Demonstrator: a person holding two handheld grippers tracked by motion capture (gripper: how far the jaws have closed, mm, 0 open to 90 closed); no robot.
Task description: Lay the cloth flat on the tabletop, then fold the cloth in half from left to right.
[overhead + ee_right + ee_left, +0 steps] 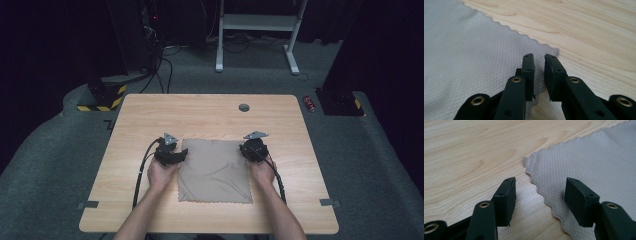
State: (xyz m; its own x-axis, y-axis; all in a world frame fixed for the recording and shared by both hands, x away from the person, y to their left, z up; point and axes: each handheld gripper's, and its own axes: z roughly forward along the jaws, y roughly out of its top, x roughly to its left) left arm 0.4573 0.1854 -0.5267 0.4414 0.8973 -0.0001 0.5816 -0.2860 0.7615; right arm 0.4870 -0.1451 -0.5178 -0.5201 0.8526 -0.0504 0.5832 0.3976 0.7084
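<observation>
Right gripper view, cloth point(469, 50) corner partly hidden behind jaws

No text, label, brand or number can be read anywhere in these pictures; the wooden table point(210, 112) carries no print; the beige cloth point(215, 170) shows a woven diamond pattern and a scalloped edge, with no lettering; the black jaws in both gripper views bear brass rivets and no marks; the one sign is the yellow-and-black hazard striping point(102, 102) on a base on the floor at the far left; a small red can-like object point(309, 103) lies on the floor at the far right, its print too small to make out.
</observation>
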